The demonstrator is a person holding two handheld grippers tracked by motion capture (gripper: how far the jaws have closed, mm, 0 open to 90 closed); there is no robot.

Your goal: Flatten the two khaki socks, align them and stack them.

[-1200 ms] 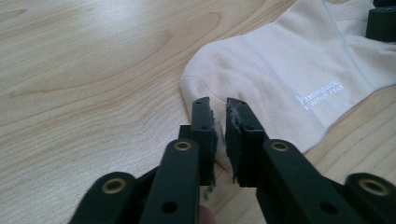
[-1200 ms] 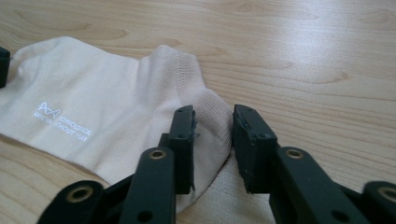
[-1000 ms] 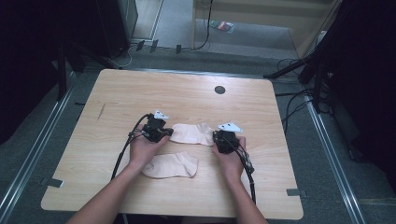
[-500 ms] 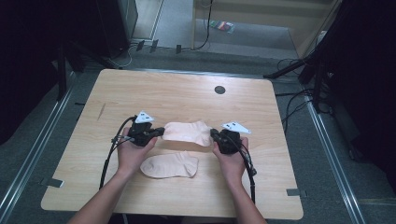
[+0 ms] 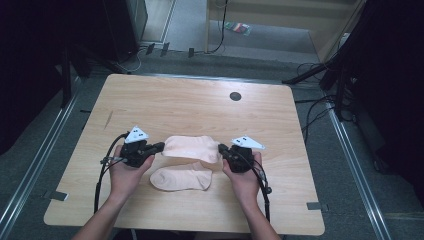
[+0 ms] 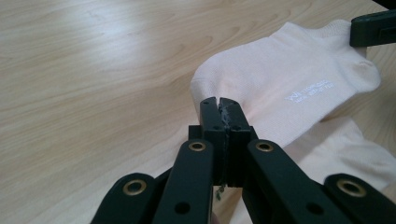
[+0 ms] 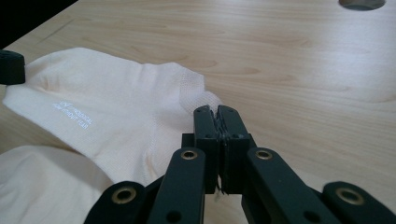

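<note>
Two pale pink ankle socks lie on the wooden table (image 5: 200,105). The upper sock (image 5: 192,148) (image 6: 289,74) (image 7: 116,102) stretches between my two grippers and overlaps the lower sock (image 5: 182,179) (image 6: 345,158) (image 7: 37,186). My left gripper (image 5: 161,146) (image 6: 219,100) is shut, its tips pinching the sock's left end. Shut as well, my right gripper (image 5: 221,148) (image 7: 215,109) pinches the right end by the cuff. Each gripper view shows the other gripper's black tip at the sock's far end.
A round cable hole (image 5: 235,96) (image 7: 362,3) sits in the table's far middle. Cables trail from both grippers toward the near edge. Floor rails and dark equipment flank the table.
Both hands have moved apart, the left one farther to the left, and risen a little. The upper sock now shows spread out at full length between the grippers.
</note>
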